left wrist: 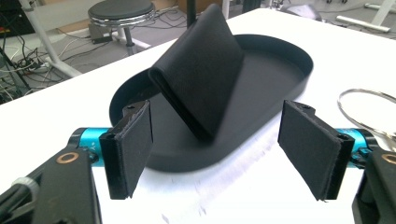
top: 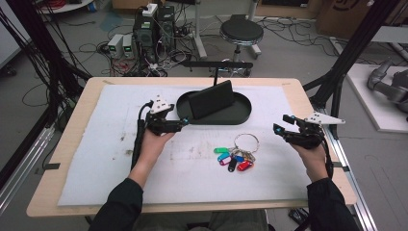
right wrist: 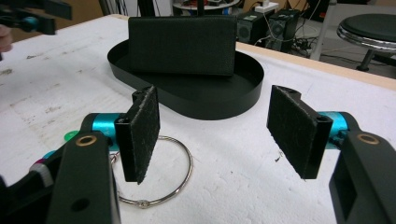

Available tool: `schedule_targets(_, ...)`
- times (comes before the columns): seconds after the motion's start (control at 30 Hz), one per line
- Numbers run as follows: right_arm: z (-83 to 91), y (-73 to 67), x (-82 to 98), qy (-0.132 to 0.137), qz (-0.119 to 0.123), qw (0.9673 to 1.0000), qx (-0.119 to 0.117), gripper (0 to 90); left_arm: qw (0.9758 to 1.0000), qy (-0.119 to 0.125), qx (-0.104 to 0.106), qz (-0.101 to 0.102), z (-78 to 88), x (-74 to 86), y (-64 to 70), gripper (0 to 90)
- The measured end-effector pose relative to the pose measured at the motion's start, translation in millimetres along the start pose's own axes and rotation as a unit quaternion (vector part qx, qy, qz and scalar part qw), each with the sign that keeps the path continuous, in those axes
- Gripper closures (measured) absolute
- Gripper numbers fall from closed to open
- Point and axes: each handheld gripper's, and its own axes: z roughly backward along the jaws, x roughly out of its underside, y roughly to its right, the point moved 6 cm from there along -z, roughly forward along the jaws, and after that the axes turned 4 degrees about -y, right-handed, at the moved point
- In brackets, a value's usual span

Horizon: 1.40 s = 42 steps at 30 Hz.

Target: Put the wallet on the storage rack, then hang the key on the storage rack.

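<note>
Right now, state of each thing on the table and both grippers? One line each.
wallet: folded shut, standing tilted on its edge inside the tray.
tray: on the white mat, holding the wallet.
key ring: flat on the mat, coloured tags attached, free of both grippers.
left gripper: open, nothing between the jaws, near the tray's rim.
right gripper: open, holding nothing, beside the key ring.

On the desk (top: 82, 144): one black oval tray (top: 243, 115), one black wallet (top: 210, 100) propped in it, one key ring (top: 246, 142) carrying five coloured tags (top: 233, 159) (green, blue, purple, black, red), plus two hand-held claws, left (top: 185, 121) and right (top: 280, 122).
</note>
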Motion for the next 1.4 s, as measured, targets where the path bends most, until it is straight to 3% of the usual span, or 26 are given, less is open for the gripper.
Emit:
schedule_targets(0.27,-0.9,-0.7,1.0,-0.004,-0.002,1.0,0.0,35.5,0.9981,0.002,0.006,0.062,44.7,32.9,1.0,25.1)
schedule_targets(0.47,0.2,-0.8,2.8,-0.005,-0.002,1.0,0.001,35.5,0.9969,0.002,-0.02,0.077,74.1,51.4,-0.2,25.1)
schedule_targets(0.63,3.9,-1.1,4.9,-0.007,0.0,1.0,0.003,35.6,0.9973,0.002,-0.034,0.066,84.9,59.8,3.4,25.1)
schedule_targets(0.77,7.1,-1.9,5.3,-0.005,-0.002,1.0,0.005,35.1,0.9971,0.011,-0.031,0.069,83.6,59.9,4.1,25.1)
schedule_targets(0.93,9.0,-3.3,6.4,-0.008,0.005,0.9998,0.015,32.4,0.9977,0.024,-0.036,0.052,82.1,55.8,2.3,24.4)
schedule_targets(1.0,10.1,-3.6,6.6,-0.001,-0.001,0.9999,0.012,32.1,0.9977,0.028,-0.034,0.051,82.8,54.8,1.0,23.6)
schedule_targets(1.1,12.1,-3.9,7.4,0.033,0.0,0.9993,0.016,33.7,0.9975,0.033,-0.033,0.054,84.7,54.1,-0.6,23.6)
schedule_targets(1.23,12.4,-2.2,8.4,0.038,0.001,0.999,0.023,34.7,0.9971,0.035,-0.036,0.057,87.5,55.5,-3.8,23.7)
schedule_targets(1.3,11.5,-2.2,9.4,0.026,0.014,0.9992,0.026,33.1,0.9969,0.034,-0.041,0.059,88.9,57.3,-5.7,23.6)
schedule_targets(1.33,10.0,-2.3,10.6,0.016,0.01,0.9994,0.03,29.3,0.9968,0.032,-0.043,0.059,89.6,58.3,-6.7,23.6)
schedule_targets(1.4,5.4,-2.8,13.5,-0.004,-0.003,0.9996,0.028,30.3,0.9965,0.032,-0.047,0.062,91.2,59.9,-8.5,23.6)
